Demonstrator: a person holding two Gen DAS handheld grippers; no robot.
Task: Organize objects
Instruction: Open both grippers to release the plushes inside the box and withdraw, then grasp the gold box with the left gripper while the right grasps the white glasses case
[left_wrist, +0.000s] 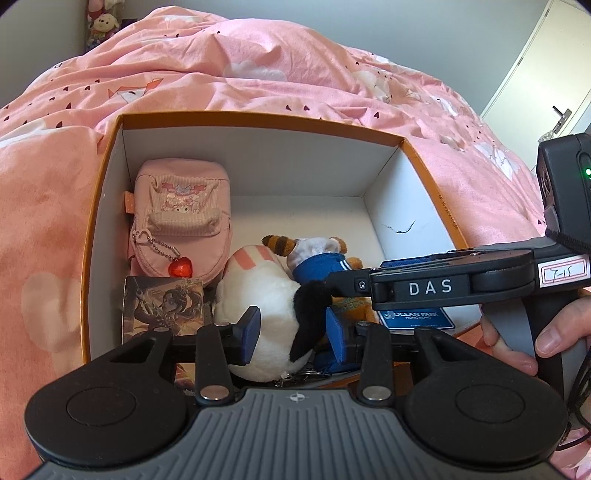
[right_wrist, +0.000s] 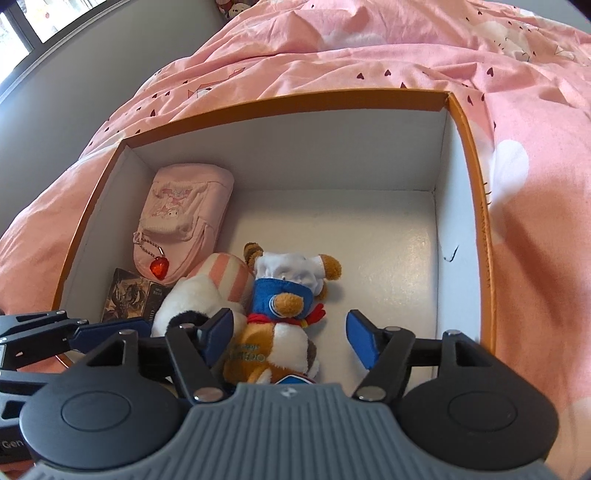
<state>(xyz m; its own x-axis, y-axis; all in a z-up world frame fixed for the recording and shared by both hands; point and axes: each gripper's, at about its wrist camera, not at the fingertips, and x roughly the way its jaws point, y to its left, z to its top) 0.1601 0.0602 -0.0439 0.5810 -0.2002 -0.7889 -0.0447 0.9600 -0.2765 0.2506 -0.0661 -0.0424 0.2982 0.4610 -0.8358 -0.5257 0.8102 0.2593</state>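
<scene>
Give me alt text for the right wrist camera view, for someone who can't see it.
The right gripper, jaws open, hovers over an orange plush animal in a blue outfit lying in an orange-rimmed cardboard box on a pink bedspread. Left of it in the box lie a white plush, a pink pouch with a red heart charm and a picture card.

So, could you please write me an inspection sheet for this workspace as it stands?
Surface: pink duvet on a bed.
Job's things: orange box holds pink pouch, white plush, red panda plush, picture card.
Clutter: nothing seen.
Grippers: left gripper straddles the white plush, grip unclear; right gripper open around the red panda plush, right pad clear.
Cables: black cord by the hand.
Surroundings: door, window.
</scene>
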